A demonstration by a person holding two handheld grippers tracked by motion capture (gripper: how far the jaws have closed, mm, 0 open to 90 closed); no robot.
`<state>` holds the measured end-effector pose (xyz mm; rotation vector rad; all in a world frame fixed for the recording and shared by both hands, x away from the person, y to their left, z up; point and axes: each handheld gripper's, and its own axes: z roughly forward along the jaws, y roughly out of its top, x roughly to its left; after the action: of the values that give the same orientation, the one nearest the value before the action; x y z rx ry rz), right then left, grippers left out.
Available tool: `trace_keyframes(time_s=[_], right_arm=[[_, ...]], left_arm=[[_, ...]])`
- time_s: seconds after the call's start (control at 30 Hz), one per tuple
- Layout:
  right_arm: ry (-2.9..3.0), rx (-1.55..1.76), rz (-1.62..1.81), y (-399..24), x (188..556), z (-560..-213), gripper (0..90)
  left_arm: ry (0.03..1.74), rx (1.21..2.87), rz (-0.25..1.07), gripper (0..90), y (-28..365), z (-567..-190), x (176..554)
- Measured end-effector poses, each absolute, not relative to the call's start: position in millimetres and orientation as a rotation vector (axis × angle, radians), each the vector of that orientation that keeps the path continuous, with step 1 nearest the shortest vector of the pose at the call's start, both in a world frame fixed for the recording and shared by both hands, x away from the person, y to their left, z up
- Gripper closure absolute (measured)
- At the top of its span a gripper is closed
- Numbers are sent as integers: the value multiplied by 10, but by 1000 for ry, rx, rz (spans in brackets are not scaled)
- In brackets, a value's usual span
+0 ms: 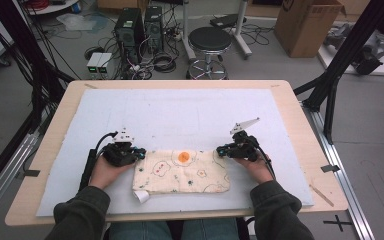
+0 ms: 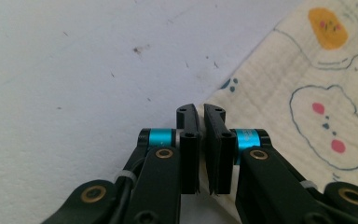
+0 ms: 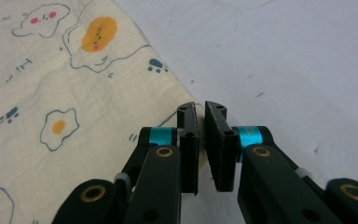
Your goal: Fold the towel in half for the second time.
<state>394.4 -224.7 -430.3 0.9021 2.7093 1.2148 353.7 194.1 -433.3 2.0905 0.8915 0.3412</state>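
Note:
A cream cloth printed with fried eggs and small cartoon shapes lies flat on the white mat, near the front edge. My left gripper pinches the cloth's far left corner, its jaws shut on the fabric edge. The cloth spreads away to the right of those jaws. My right gripper is shut on the far right corner, where the fabric tip sits between the pads. From there the cloth runs off to the left. Both hands rest low on the mat.
The mat covers most of a wooden table. A small white label sticks out at the cloth's near left corner. Beyond the table stand a black stool, computer towers and a cardboard box on the floor.

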Motion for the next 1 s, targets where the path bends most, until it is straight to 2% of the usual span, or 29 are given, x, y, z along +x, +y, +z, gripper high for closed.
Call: trace_keyframes(time_s=[0.13,0.4,0.57,0.8,1.0], right_arm=[[2686,950,1246,-2282,4058,-4233,845],[2648,1004,1271,-2274,4355,-4099,846],[2629,1072,1312,-2259,4586,-4058,845],[2604,1161,1298,-2180,4833,-4201,846],[2569,1254,1305,-2220,4922,-4295,847]], left_arm=[[910,1988,341,847,2016,-4242,3633],[934,1965,385,848,1999,-4115,3907],[1005,1927,381,850,2081,-4215,4053],[1045,1924,411,852,2066,-4264,4220],[1067,1920,370,852,2041,-4251,4335]])
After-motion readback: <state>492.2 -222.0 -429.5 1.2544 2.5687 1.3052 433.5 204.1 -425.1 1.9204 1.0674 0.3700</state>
